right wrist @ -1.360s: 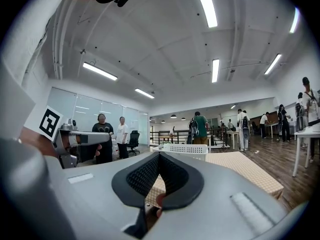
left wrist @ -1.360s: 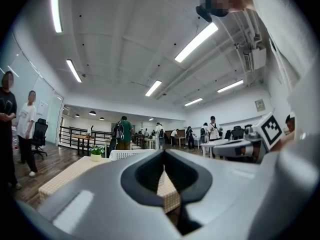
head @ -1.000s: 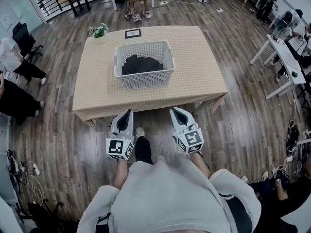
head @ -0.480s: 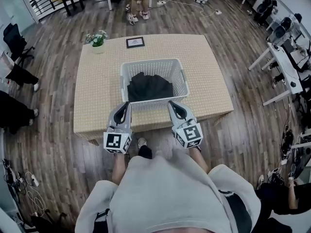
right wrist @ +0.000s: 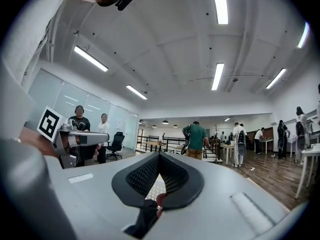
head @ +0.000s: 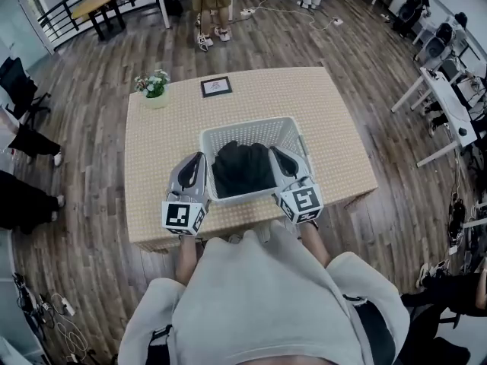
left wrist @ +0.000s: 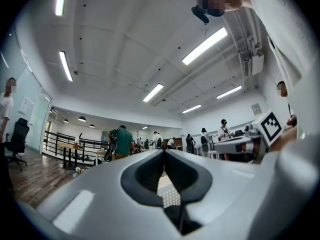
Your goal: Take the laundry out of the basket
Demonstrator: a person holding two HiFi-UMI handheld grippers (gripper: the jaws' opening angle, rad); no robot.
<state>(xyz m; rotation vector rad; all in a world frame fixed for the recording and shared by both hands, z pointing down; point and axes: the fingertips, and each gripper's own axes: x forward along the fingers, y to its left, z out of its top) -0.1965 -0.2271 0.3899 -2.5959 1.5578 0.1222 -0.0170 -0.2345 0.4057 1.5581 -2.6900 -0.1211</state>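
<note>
Hovering tools: the left gripper [head: 199, 158] sits at 9 o'clock of the basket [head: 251, 122] and the right gripper [head: 275, 152] at 3 o'clock, both just outside its side walls.
Jaw state: both pairs are pressed together with nothing between them; I read this from each gripper view.
Laundry position: the dark laundry [head: 243, 167] lies heaped inside the basket, untouched, so I judge the task not yet begun.
Risk 1, closed entry: if I go down with the jaws together, I would only push the cloth flat. They must part first.
Risk 2, basket drag: the basket looks light and latticed. Cloth caught on a wall could lift or tip it with the pull.
Risk 3, table edge: the basket stands close to the 6 o'clock edge of the table [head: 335, 128]. A tug toward me could slide it off.
Risk 4, blind reach: both gripper views look out over the room, not at the heap, so I have only the head view to aim by.
Risk 5, bystanders: the plant [head: 154, 86] at 11 o'clock and the picture frame [head: 216, 87] at 12 o'clock could be swept by swinging cloth.
</note>
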